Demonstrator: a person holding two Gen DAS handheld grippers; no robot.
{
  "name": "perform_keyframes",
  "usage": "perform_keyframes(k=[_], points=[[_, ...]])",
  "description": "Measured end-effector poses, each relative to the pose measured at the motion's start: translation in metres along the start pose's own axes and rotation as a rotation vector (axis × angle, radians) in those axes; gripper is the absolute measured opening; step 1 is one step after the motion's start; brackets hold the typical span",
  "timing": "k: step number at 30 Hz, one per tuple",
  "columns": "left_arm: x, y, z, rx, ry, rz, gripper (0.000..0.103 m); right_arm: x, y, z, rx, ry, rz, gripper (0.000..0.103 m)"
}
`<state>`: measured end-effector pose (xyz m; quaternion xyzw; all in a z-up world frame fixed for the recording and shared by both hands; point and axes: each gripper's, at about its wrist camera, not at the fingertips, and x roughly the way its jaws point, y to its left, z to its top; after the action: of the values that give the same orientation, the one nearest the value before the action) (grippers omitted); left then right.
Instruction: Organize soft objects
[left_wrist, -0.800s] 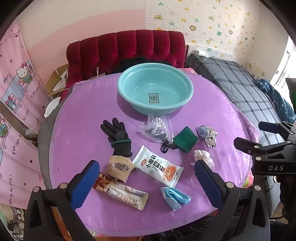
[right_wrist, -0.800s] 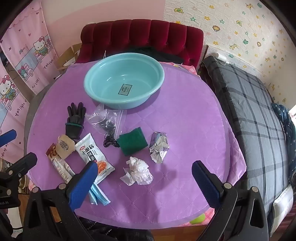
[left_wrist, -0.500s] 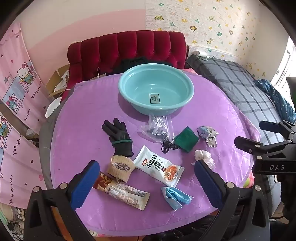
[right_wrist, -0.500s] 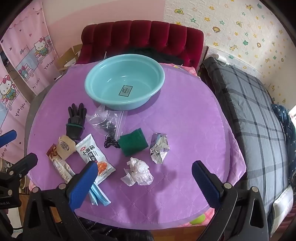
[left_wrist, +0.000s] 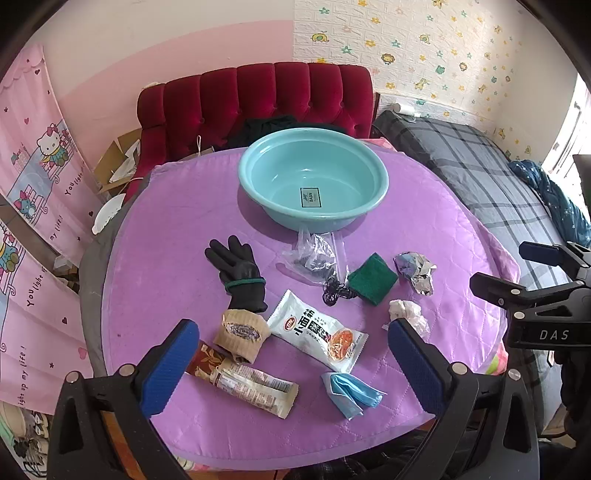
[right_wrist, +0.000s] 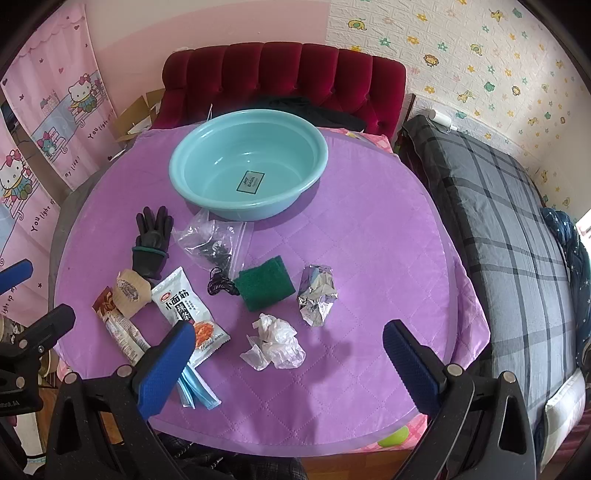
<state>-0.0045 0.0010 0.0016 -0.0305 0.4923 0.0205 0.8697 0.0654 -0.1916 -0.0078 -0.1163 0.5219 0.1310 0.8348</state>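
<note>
1. Round desk (right_wrist: 369, 236) w/ quilted, diamond-stitched purple cover.
2. Far side: round turquoise plastic basin (right_wrist: 248, 179), smooth, glossy, nothing in it but a label on its floor.
3. Near basin: crinkly clear zip bag (right_wrist: 216, 245) w/ dark bits inside; black knit glove (right_wrist: 151, 240) w/ green wrist band lies flat to its left.
4. Mid desk: square green scrub pad (right_wrist: 265, 283), coarse fibre; thin black cord (right_wrist: 219, 285) coiled at its left edge; crumpled silver foil wrapper (right_wrist: 317, 295) to its right.
5. Front: scrunched white plastic film (right_wrist: 275, 341); white snack pouch (left_wrist: 317, 330) w/ printed letters; tan paper cup sleeve (left_wrist: 242, 334) lying on a long brown-white sachet (left_wrist: 242, 380); folded pale-blue face mask (left_wrist: 351, 393) near desk edge.
6. Left tongs (left_wrist: 293, 365): spread wide, blue ribbed pads, nothing between, above the front items.
7. Right tongs (right_wrist: 291, 369): spread wide, empty, above the white film.
</note>
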Motion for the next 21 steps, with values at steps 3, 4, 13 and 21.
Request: perform_keyframes(k=[3,4,13,21], points=[[-0.0006,-0.0003,0.0000,0.001,0.000,0.000,0.103,-0.0001,0.0000,-0.0003,0.002,-0.001,0.002,0.103],[-0.0011,0.0001,0.0000,0.001,-0.001,0.001,0.103,-0.0009,-0.0001,-0.0005,0.001,-0.002,0.002,0.103],[-0.0032,0.0005,-0.0017,-0.004,-0.007,0.006,0.103,-0.0042,0.0013,-0.0015,-0.004,-0.010,0.005,0.103],[-0.0063,0.0018,-0.0046,-0.007,-0.014,0.015,0.103,-0.0064,0.0026,-0.0016,-0.007,-0.017,0.008,0.103]])
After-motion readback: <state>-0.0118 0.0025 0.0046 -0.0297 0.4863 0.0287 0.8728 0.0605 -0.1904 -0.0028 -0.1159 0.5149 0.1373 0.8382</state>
